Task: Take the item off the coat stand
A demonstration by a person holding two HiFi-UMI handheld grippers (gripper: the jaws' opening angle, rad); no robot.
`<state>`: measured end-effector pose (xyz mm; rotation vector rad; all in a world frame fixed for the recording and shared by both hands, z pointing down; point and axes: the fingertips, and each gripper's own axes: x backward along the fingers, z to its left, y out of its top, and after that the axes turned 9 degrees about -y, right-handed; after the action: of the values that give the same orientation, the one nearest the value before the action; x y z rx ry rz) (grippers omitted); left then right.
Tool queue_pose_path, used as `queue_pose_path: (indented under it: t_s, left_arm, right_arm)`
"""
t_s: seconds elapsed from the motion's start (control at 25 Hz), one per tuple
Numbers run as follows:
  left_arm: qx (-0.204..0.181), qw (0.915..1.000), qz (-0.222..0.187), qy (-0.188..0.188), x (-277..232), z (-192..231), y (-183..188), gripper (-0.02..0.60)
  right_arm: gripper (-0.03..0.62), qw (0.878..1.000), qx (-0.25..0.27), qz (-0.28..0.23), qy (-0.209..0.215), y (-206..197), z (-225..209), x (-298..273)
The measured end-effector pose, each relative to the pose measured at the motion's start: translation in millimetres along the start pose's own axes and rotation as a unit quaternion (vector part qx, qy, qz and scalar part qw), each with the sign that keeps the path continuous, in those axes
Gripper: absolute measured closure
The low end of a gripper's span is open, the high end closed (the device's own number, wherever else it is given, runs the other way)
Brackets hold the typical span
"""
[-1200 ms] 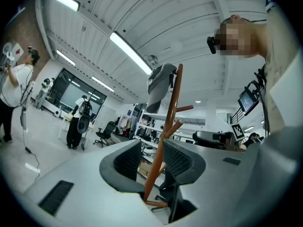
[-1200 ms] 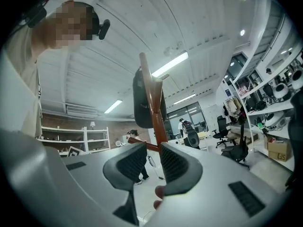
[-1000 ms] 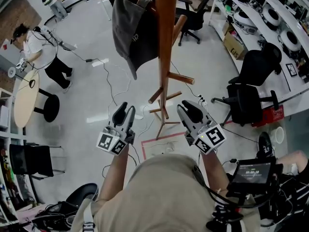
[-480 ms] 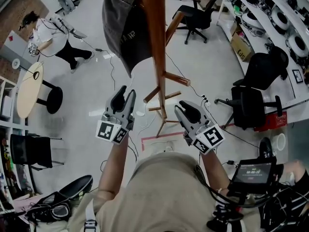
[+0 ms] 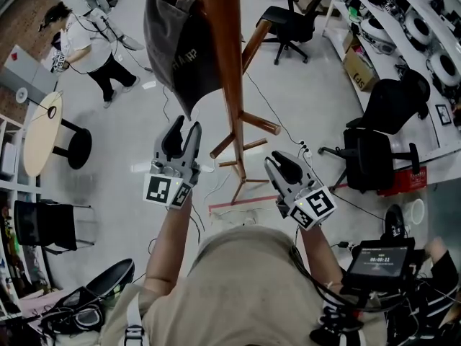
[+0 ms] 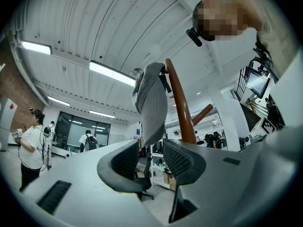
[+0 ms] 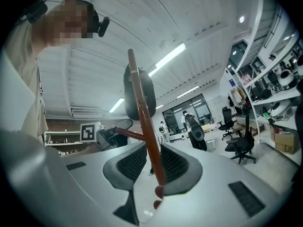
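Note:
A grey cap (image 5: pixel 175 43) hangs on a peg near the top of the wooden coat stand (image 5: pixel 225 71). My left gripper (image 5: pixel 183 130) is raised just below the cap's lower edge, open and empty. In the left gripper view the cap (image 6: pixel 151 98) hangs above and beyond the open left gripper (image 6: pixel 150 161), with the stand's pole (image 6: pixel 182 112) to its right. My right gripper (image 5: pixel 286 166) is lower, right of the pole, open and empty. In the right gripper view the pole (image 7: pixel 144 122) runs up past the gap of the right gripper (image 7: pixel 152 163), with the cap (image 7: pixel 139 92) behind it.
The stand's feet (image 5: pixel 241 182) rest on a pale floor with cables and a red tape mark (image 5: pixel 238 204). Office chairs (image 5: pixel 374 150) and cluttered benches (image 5: pixel 403 20) lie to the right. A round table (image 5: pixel 39 132) and a standing person (image 5: pixel 86 42) are at the left.
My left gripper has risen toward the cap's lower edge. The right gripper has barely moved. The person at the left has walked a little.

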<state>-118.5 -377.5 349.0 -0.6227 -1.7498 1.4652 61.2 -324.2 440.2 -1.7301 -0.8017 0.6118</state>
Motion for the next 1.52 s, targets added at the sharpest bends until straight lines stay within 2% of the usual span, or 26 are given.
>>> queue_pose_path:
  t_s: [0.2, 0.48, 0.68, 1.08, 1.24, 1.52]
  left_arm:
    - [0.006, 0.9999, -0.016, 0.0, -10.3, -1.9, 10.9, 0.423]
    - [-0.053, 0.9979, -0.026, 0.026, -14.4, -1.7, 27.0, 0.425]
    - [-0.08, 0.9948, -0.035, 0.052, -13.5, 5.6, 36.2, 0.428]
    - [-0.071, 0.9903, -0.034, 0.115, -4.6, 34.9, 44.0, 0.54]
    - [-0.075, 0.9884, -0.031, 0.128, -1.0, 47.3, 49.5, 0.545]
    - [-0.078, 0.9885, -0.03, 0.127, -5.2, 56.1, 54.4, 0.546]
  right_arm:
    - [0.497, 1.0, -0.006, 0.0, -0.009, -2.8, -5.7, -0.4]
    - [0.497, 1.0, -0.006, 0.002, -0.012, -4.7, -7.3, -3.2]
    - [0.497, 1.0, 0.0, -0.002, -0.01, 0.0, -7.0, -7.8]
    - [0.497, 1.0, 0.001, -0.008, -0.008, 2.8, -12.9, -6.6]
    - [0.497, 1.0, -0.002, -0.009, -0.012, 2.0, -12.7, -4.9]
    - [0.497, 1.0, -0.008, -0.012, -0.019, 0.8, -16.8, -3.6]
